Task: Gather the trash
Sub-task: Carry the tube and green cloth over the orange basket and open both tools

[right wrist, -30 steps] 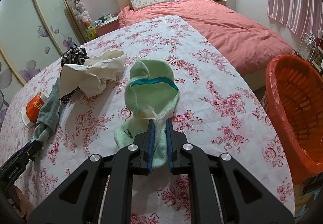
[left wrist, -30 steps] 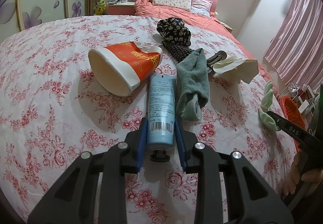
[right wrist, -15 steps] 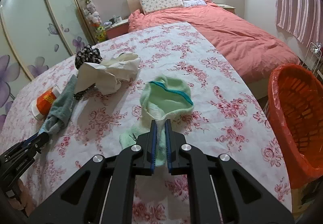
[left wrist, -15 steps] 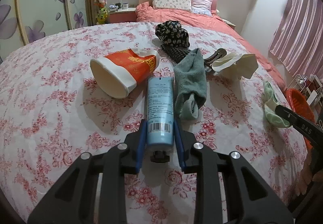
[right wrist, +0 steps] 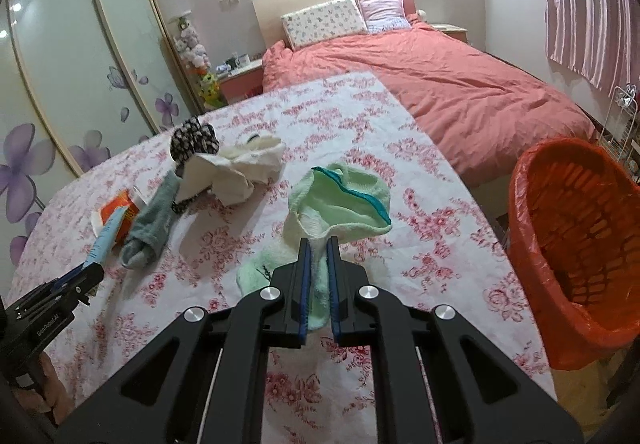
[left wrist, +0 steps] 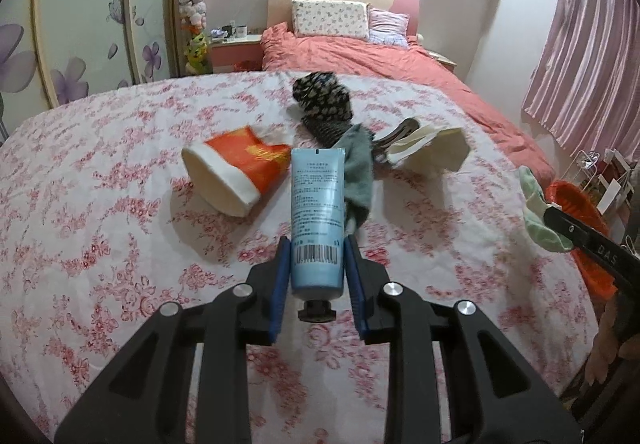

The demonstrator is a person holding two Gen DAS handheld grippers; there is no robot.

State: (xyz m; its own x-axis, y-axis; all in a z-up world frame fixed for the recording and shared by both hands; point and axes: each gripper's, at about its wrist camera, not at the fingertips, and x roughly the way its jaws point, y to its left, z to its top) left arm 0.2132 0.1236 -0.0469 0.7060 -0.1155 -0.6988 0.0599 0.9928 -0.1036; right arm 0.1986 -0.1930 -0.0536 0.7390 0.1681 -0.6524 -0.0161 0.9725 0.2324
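The left gripper had its blue-padded jaws clamped on the barcode end of a light-blue plastic squeeze tube, whose black cap pointed back toward the camera. The tube extended forward from the jaws, raised above the desk covered in a white cloth with red floral print. Left of the jaws and ahead of them, an orange-and-white paper cup lay on its side on the desk, open mouth facing the gripper. Just right of the tube lay a grey-green sock. Beyond it sat a black patterned fabric bundle, and further right a crumpled cream paper wrapper.

The right gripper had its jaws pressed together on a pale green knitted sock with a teal cuff band. The sock's cuff stood open ahead of the jaws; its toe end hung to the left of the jaws, and whether it touched the desk cannot be told. Right of the jaws, beyond the desk edge, stood an orange plastic-lined waste basket. Ahead of both grippers was a bed with a salmon-pink duvet.
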